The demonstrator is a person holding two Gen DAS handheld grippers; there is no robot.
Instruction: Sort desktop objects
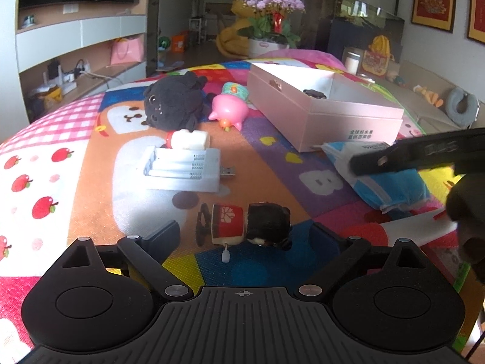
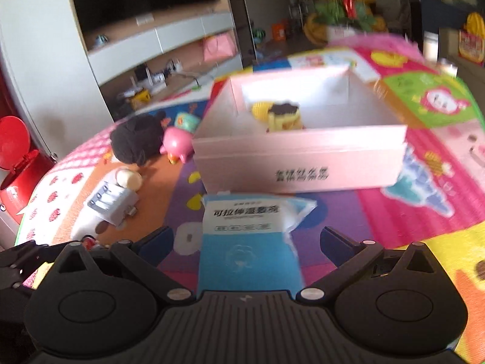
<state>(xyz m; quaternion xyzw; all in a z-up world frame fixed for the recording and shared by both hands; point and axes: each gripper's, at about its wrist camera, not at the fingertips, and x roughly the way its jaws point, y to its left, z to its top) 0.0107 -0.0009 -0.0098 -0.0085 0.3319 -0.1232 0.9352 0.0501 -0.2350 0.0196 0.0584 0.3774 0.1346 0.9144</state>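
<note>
On a bright cartoon play mat (image 1: 91, 151), the open pink box (image 2: 300, 157) waits as the sorting bin, already holding a yellow-and-brown toy (image 2: 280, 115) that only your right camera looks down on; the left view catches just a dark sliver above the wall. Your right gripper (image 2: 247, 242) stands spread wide over the blue-and-white wipes packet (image 2: 251, 242), which lies just in front of the box, pads clear of it on both sides. That looks like the step in hand: lower, close on the packet, then lift it over the near wall. Your left gripper (image 1: 242, 236) is likewise spread, holding nothing, with a small red-and-black figurine (image 1: 248, 224) lying between its fingers. Only the left view shows that figurine clearly, and the white battery charger (image 1: 185, 166) with its USB plug.
</note>
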